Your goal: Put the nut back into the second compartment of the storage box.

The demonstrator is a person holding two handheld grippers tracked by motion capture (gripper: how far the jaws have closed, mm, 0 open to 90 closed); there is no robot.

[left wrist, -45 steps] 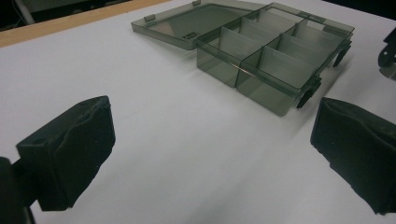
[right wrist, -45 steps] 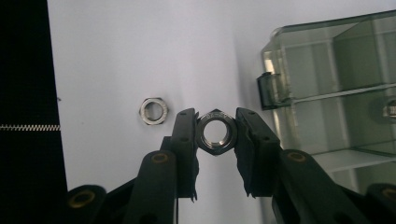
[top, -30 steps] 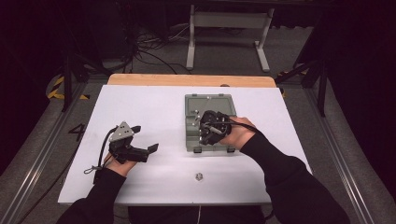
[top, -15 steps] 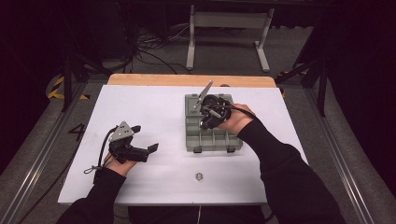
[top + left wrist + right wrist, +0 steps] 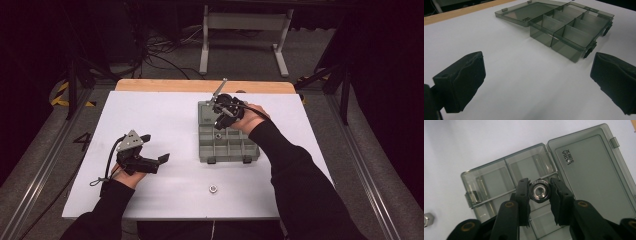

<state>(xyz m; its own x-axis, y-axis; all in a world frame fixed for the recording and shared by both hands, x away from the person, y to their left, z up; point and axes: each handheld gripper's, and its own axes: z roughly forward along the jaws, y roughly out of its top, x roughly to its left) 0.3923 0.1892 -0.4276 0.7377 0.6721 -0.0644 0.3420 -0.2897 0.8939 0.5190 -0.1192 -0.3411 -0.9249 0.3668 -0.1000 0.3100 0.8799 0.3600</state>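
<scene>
Nut (image 5: 539, 191) sits pinched flat-to-flat in my right tool (image 5: 539, 195): small, hard, slick steel, likely rolls if dropped. Left tool (image 5: 534, 82) gapes wide, empty.

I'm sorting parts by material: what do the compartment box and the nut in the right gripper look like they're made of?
The compartment box looks like smoky grey translucent plastic: the white table shows through its walls, and its lid carries moulded lettering. The nut, clamped in the right gripper, looks like bright metal, probably steel, with shiny reflections on its faces and bore.
</scene>
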